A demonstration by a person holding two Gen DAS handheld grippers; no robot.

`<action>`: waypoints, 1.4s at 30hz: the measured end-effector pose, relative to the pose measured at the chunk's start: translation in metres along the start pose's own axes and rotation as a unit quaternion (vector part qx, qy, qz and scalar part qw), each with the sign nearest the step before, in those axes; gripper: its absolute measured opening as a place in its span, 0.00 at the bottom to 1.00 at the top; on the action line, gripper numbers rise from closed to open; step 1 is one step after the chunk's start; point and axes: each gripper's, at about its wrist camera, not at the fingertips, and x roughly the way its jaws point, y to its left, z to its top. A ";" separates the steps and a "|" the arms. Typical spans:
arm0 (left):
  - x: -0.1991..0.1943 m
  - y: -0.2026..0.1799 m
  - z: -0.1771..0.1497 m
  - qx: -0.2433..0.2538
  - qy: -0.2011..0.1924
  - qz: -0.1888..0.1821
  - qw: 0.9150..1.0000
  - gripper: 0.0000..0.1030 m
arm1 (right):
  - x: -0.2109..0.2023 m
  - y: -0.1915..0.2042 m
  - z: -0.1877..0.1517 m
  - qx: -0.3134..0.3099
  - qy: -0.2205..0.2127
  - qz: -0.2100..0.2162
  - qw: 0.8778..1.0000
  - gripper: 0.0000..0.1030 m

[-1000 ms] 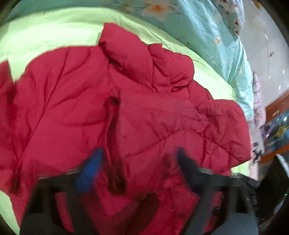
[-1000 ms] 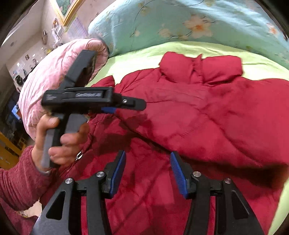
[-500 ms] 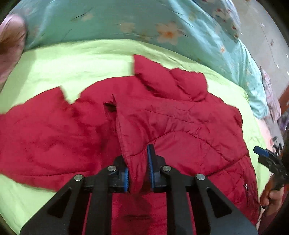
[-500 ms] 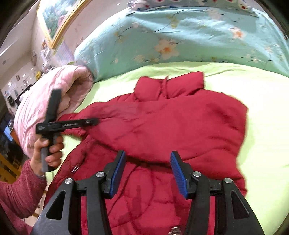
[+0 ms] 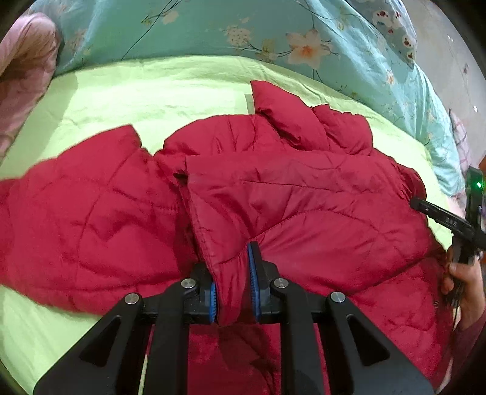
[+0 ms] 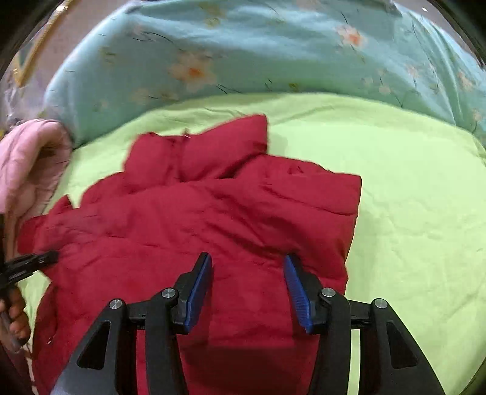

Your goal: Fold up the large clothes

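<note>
Jaws of left gripper (image 5: 232,284) pinch red jacket (image 5: 303,197).

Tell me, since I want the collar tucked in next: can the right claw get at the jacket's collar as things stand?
Probably yes. The right claw is open and holds nothing, and the collar lies uncovered straight ahead of it on the jacket. Only a forward reach remains.

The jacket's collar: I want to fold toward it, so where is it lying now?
In the left wrist view the collar lies at the far end of the red jacket, right of centre on the green sheet, just short of the floral quilt.
</note>
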 end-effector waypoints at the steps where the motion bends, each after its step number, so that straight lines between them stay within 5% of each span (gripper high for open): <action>1: 0.005 -0.002 0.001 0.005 0.000 0.005 1.000 0.15 | 0.008 -0.002 0.000 0.000 0.009 -0.004 1.000 0.47; 9: 0.026 0.007 -0.008 -0.016 0.006 0.005 1.000 0.23 | 0.041 -0.001 -0.008 -0.019 0.025 -0.034 0.999 0.50; 16: -0.019 0.009 -0.014 -0.035 -0.019 0.040 0.998 0.43 | 0.035 -0.007 -0.006 -0.003 0.025 -0.024 0.999 0.50; 22: -0.053 -0.005 -0.008 -0.050 -0.059 0.008 0.997 0.44 | 0.008 -0.011 -0.007 0.027 0.002 -0.010 1.000 0.50; 28: -0.012 -0.066 0.010 0.006 -0.032 -0.036 0.999 0.44 | -0.014 0.002 -0.014 0.030 -0.011 0.011 0.999 0.50; 32: 0.026 -0.071 0.009 0.014 0.016 0.001 1.000 0.44 | -0.016 -0.002 -0.018 0.023 -0.011 0.000 1.000 0.50; 37: 0.028 -0.047 0.002 -0.017 0.020 -0.019 0.999 0.38 | -0.008 -0.030 0.003 0.047 -0.022 0.015 0.999 0.50; 42: 0.033 -0.051 0.000 -0.005 0.023 -0.009 1.000 0.38 | 0.040 -0.044 0.016 0.070 0.018 0.024 0.997 0.50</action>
